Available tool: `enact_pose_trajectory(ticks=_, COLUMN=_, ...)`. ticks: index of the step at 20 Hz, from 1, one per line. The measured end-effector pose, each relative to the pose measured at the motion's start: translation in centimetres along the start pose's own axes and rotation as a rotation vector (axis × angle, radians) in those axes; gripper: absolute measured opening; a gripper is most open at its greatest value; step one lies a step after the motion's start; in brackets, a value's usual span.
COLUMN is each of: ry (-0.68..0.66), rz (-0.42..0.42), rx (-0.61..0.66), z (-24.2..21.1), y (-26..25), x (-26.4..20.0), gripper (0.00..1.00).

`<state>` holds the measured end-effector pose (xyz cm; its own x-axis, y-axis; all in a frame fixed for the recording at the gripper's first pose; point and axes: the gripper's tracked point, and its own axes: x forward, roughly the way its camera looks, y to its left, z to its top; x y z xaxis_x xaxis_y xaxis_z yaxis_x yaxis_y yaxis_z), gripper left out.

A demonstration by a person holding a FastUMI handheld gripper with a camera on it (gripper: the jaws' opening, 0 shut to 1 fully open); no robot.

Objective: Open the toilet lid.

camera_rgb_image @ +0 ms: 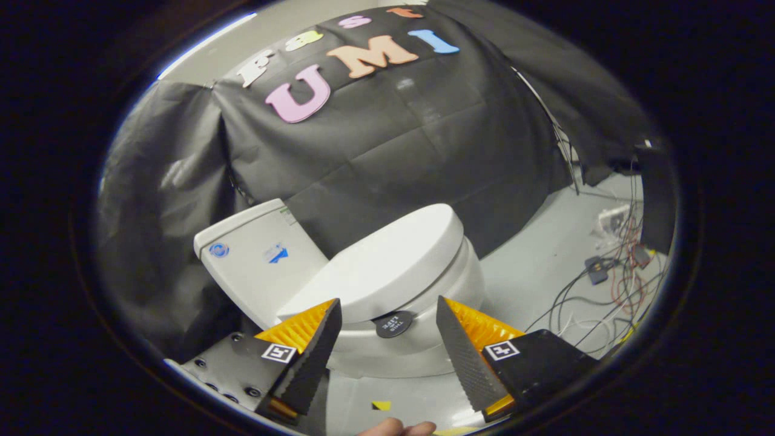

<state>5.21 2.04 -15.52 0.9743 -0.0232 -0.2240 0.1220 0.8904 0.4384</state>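
We see the jaws (387,312) standing wide open and holding nothing. Below them lies a pale grey floor (533,260), and black cloth (393,151) makes the wall behind. A tangle of cables (611,272) lies on the floor by the wall. Just ahead of the jaws stands the white toilet (424,345); its lid (387,266) is closed, its front edge between the fingertips. The tank (254,260) stands behind.
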Motion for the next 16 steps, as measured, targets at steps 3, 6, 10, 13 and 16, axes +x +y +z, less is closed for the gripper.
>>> enact_pose_trajectory(ticks=3, ry=0.044, rz=-0.018, rx=0.044, z=-2.4, y=-0.7, x=0.6, gripper=0.97)
enact_pose_trajectory(ticks=6, ry=0.024, rz=0.006, rx=0.182, z=-2.4, y=-0.7, x=1.2, gripper=0.97)
enact_pose_trajectory(ticks=10, ry=0.144, rz=-0.076, rx=0.315, z=-6.1, y=-1.6, x=3.4, gripper=0.69)
enact_pose_trajectory(ticks=13, ry=0.094, rz=-0.092, rx=0.366, z=-4.8, y=-1.7, x=4.4, gripper=0.49)
enact_pose_trajectory(ticks=16, ry=0.107, rz=-0.096, rx=0.565, z=-5.1, y=-2.1, x=5.7, gripper=0.28)
